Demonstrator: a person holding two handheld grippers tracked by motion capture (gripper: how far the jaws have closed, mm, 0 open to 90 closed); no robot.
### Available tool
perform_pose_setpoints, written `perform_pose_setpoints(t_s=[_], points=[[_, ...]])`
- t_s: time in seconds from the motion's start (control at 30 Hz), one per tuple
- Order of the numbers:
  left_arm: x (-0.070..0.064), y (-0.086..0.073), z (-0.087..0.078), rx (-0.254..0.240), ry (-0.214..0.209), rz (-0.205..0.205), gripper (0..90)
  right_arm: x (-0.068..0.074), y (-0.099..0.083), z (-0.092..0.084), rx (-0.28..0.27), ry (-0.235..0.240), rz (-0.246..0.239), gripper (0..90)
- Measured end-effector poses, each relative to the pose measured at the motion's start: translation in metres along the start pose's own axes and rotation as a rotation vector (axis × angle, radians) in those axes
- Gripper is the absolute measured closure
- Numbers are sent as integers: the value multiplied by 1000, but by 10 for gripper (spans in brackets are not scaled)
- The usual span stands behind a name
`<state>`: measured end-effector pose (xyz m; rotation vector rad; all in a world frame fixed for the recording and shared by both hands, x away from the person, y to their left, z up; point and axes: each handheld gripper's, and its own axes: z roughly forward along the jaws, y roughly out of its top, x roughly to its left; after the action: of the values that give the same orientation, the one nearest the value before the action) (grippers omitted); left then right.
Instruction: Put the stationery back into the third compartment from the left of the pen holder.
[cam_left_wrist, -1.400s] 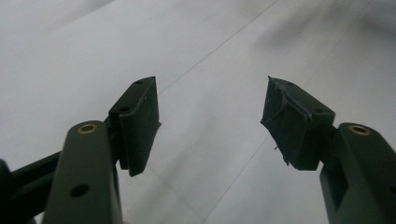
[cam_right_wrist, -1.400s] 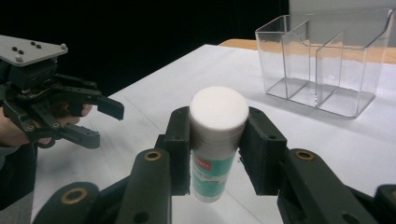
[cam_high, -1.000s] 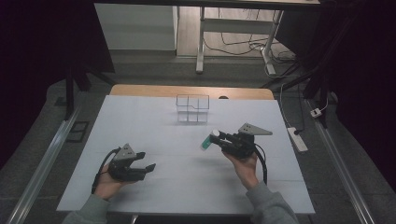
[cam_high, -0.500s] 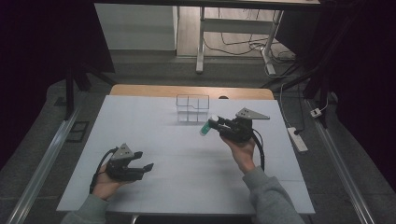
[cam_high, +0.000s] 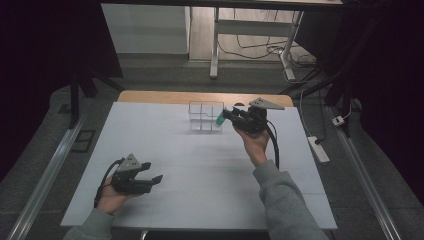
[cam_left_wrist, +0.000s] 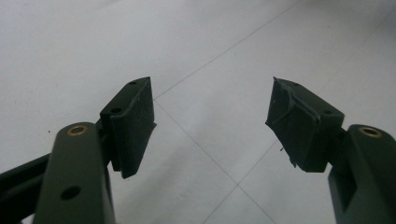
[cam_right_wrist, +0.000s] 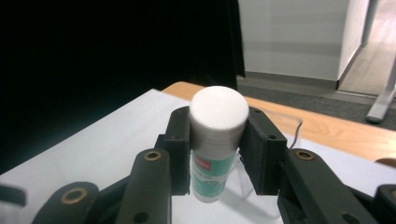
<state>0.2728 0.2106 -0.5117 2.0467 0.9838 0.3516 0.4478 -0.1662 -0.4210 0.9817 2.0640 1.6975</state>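
One glue stick (cam_right_wrist: 215, 149) is clamped in the right gripper (cam_high: 235, 116), white cap toward the camera, long axis across the jaws. It is held just right of, and touching or nearly at, the one clear divided organizer (cam_high: 205, 117) at the desk's (cam_high: 200, 190) far edge. The left gripper (cam_high: 150, 181), jaws apart and empty, rests well apart, near the front.

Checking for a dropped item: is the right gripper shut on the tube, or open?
Shut on it. In the right gripper view, both black jaws press the sides of the white-capped tube; right gripper.
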Motion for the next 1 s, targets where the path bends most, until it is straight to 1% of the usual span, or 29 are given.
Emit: perform_pose_setpoints(t_s=[0.17,0.4,0.57,0.7,0.77,0.9,0.93,0.97,1.0], points=[[1,0,1,7,-2,-1,312,-8,12,12,-6,-29,6,648],[2,-1,2,10,-7,-3,310,-19,17,30,9,-78,5,647],[3,-2,4,17,-8,-9,308,-25,18,43,27,-115,-5,647],[5,-3,3,12,-8,-16,308,-32,16,50,42,-134,-2,647],[6,-3,4,15,-8,-17,308,-34,14,53,46,-137,6,647],[6,-4,5,23,-13,-17,306,-36,11,58,51,-136,7,642],[6,-4,5,23,-14,-18,306,-37,10,59,62,-133,6,620],[6,-4,5,23,-14,-18,306,-37,9,60,67,-125,9,566],[6,-4,5,23,-14,-19,306,-36,9,60,65,-133,8,534]])
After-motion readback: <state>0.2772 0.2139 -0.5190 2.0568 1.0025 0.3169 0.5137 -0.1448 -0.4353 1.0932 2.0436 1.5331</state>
